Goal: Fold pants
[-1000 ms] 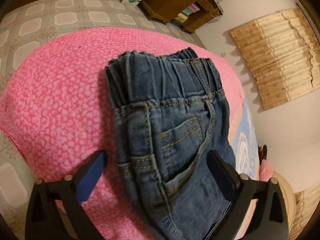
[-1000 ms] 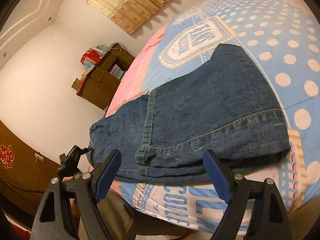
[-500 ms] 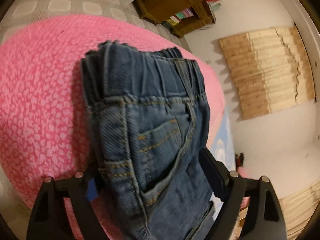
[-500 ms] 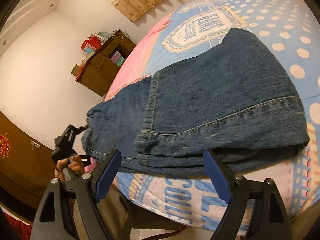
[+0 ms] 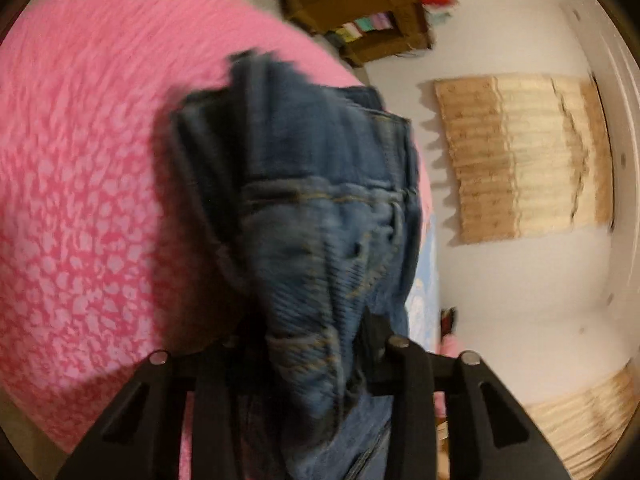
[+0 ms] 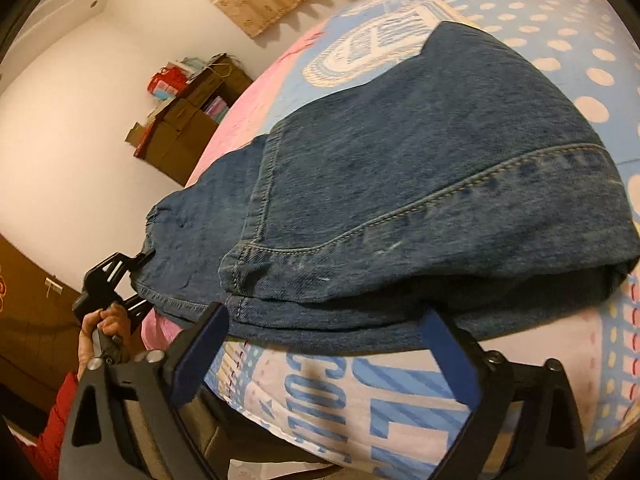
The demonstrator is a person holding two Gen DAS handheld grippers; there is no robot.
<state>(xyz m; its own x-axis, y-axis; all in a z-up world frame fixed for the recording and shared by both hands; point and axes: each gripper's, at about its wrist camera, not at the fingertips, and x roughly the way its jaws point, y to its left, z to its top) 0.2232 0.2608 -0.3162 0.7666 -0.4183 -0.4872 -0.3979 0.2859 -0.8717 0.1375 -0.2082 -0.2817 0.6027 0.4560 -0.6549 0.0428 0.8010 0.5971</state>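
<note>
Where the pink speckled blanket (image 5: 80,208) gives way to the blue-and-white dotted printed sheet (image 6: 576,56), the pants (image 6: 420,184) lie folded lengthwise on the bed, dark blue denim with tan topstitching and a thick hemmed cuff nearest the right wrist camera. The left gripper (image 5: 308,344) is closing on the waist end: bunched, ribbed denim fills the gap between its black fingers (this view is motion-blurred, so pad contact is judged from the pinched fabric). The right gripper (image 6: 324,356) stands wide and is opening further, its blue pads (image 6: 200,356) flanking the cuff edge without pressing it. A hand (image 6: 100,336) with a red sleeve holds the left tool. Cardboard boxes (image 6: 180,128) and a ridged tan wall mat (image 5: 520,156) stand beyond the bed.
</note>
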